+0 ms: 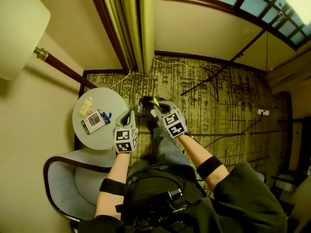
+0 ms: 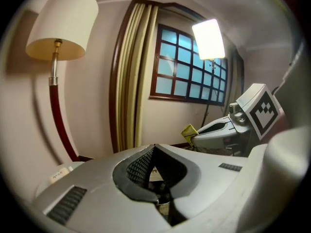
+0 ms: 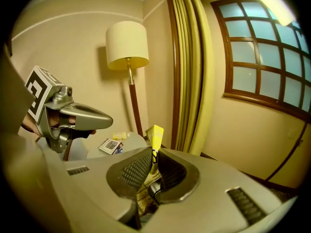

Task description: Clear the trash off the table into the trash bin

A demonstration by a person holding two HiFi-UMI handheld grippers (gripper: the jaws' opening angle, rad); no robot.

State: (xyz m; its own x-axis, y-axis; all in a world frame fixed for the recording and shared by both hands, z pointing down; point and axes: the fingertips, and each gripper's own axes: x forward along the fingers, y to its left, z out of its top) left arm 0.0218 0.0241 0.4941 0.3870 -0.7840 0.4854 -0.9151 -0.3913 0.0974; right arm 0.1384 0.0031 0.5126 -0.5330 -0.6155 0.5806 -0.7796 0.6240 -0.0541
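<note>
My right gripper [image 1: 149,105] [image 3: 153,160] is shut on a yellow wrapper [image 3: 155,136] that sticks up from between its pads; in the head view the wrapper [image 1: 154,101] shows over the carpet, just right of the round table [image 1: 102,139]. My left gripper [image 1: 129,114] [image 2: 154,163] is shut with nothing in it, at the table's right edge. On the table lie a small yellow packet [image 1: 86,106], a barcoded packet [image 1: 92,122] and a blue scrap [image 1: 107,115]. From the left gripper view I see the right gripper [image 2: 194,140] with the wrapper [image 2: 189,131].
A floor lamp [image 1: 19,28] stands left of the table, with yellow curtains [image 1: 129,23] behind. A grey armchair [image 1: 68,176] sits below the table. A stand and cables [image 1: 214,76] lie on the patterned carpet. No trash bin is clearly in view.
</note>
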